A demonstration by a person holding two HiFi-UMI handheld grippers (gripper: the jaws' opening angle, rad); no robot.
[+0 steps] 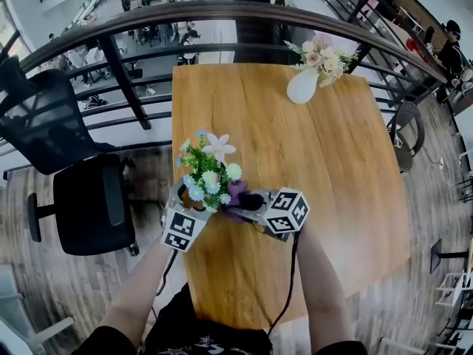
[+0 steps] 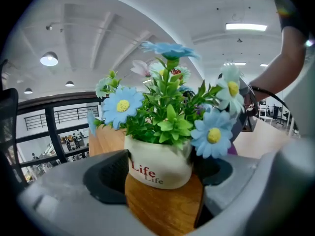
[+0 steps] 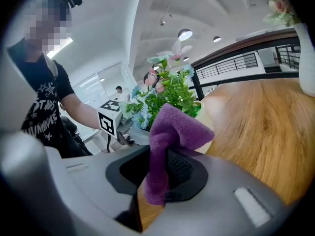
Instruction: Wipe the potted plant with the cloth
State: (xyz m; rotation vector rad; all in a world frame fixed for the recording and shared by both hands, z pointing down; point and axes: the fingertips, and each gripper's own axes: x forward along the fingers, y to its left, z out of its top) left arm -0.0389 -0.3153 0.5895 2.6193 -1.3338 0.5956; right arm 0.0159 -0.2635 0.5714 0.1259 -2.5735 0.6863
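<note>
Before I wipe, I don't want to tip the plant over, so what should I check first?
1. Grip of the right tongs on the cloth: ok, the purple fabric is pinched between the jaws.
2. Hold of the left tongs on the potted plant: ok, its white pot sits between the jaws with the pads at its sides.
3. Pot resting on the table: ok.
4. Fabric touching the leaves: cannot tell; it is close in front of them.
5. The white vase out of the way: ok, it is at the far edge.
</note>
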